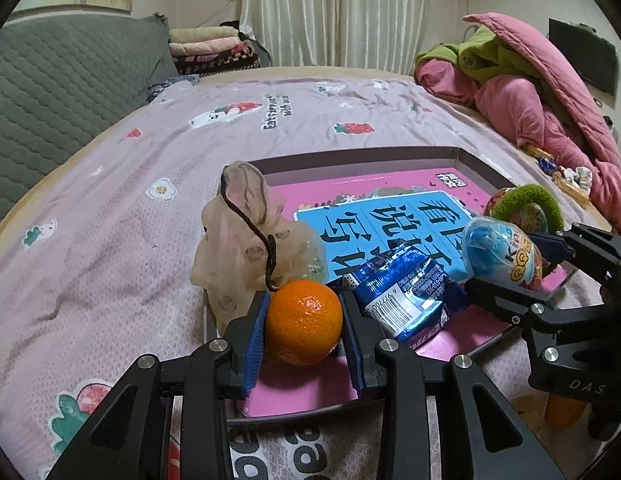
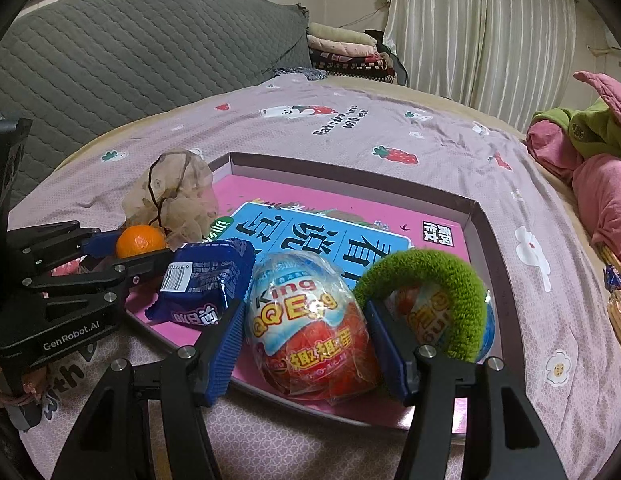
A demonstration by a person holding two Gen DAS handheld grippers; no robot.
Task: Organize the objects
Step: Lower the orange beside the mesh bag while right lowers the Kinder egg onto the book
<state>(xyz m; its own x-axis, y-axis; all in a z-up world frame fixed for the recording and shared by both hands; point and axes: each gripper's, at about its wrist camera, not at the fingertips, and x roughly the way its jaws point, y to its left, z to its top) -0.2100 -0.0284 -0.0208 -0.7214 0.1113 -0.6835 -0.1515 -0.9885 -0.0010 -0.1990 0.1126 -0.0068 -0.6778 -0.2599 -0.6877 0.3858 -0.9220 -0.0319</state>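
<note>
The left gripper (image 1: 304, 320) squeezes the round orange fruit (image 1: 303, 317) over the flat pink cardboard tray (image 2: 476, 216); the right gripper (image 2: 306, 330) hugs the big foil-wrapped toy egg (image 2: 308, 326) there; lower both slowly into bare spots, then let go.

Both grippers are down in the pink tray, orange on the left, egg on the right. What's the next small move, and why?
Probably lift the left gripper straight up a little. Its blue pads sit against both sides of the orange, so the grip looks set, while the mesh pouch and blue snack packet crowd it inside the tray; rising first avoids dragging them.
</note>
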